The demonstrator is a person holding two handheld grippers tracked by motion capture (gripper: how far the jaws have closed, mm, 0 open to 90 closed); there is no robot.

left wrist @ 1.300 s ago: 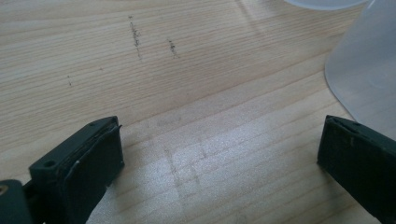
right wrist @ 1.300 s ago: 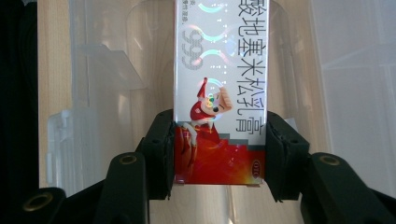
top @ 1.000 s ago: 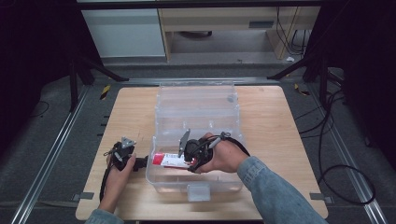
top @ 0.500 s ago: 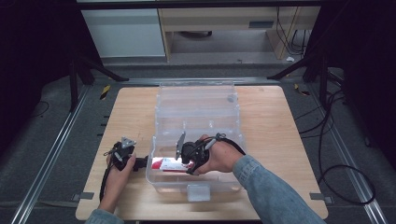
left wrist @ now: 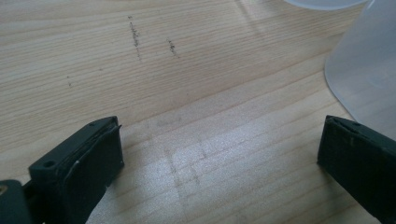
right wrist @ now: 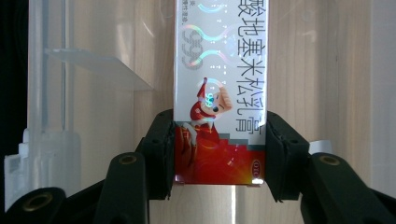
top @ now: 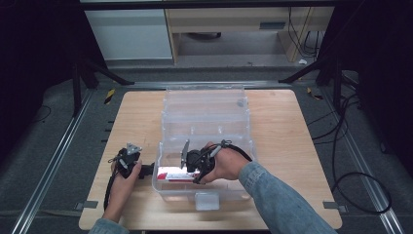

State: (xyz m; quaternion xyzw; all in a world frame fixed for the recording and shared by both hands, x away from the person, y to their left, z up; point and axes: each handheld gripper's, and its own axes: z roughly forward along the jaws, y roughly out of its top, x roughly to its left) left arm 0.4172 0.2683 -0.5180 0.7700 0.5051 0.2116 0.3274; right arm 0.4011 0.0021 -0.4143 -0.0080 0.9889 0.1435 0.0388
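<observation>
While your left claw [top: 146, 170] rests on the pale wooden counter [top: 282, 126] with its jaws spread wide and empty, just outside the clear plastic bin [top: 207, 114], your right claw [right wrist: 218, 149] reaches inside it, clamped on the sides of a glossy red-and-white carton [right wrist: 219, 93]. That flat, rectangular carton lies low in the bin's front compartment.

Wooden table [top: 282, 126], grey floor [top: 44, 161], cables [top: 350, 146], pale cabinet [top: 131, 34]

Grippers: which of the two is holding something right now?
The right gripper, clamped on the red-and-white box inside the clear bin. The left gripper stands open over bare table.
</observation>
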